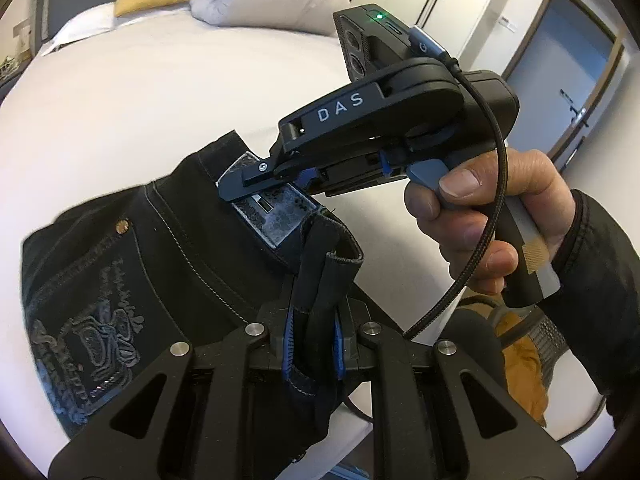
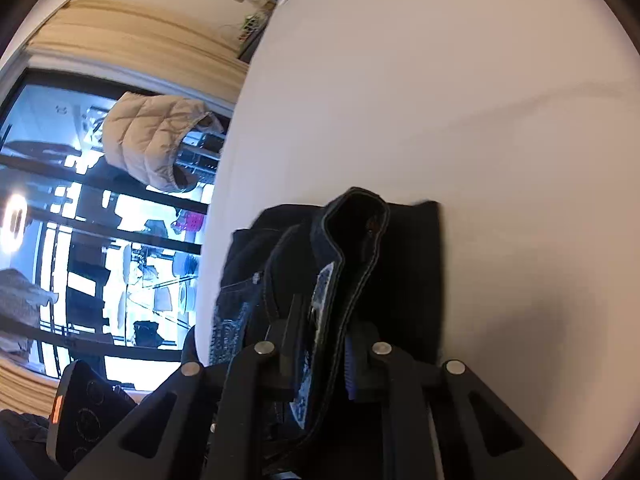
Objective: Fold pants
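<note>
The dark pants (image 1: 120,248) are being held at the waistband over the white bed (image 1: 160,92). A fold of denim is being pinched in the closed left hand-held gripper (image 1: 314,344). Just beyond it, the waistband patch is being clamped by the right hand-held gripper (image 1: 256,184), itself being gripped by a hand (image 1: 492,216).

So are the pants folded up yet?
Not yet. Done: both grippers have hold of the dark pants at the waistband. In hand: the left gripper and right gripper pinch that edge over the white bed. Left: laying them flat and folding.
</note>
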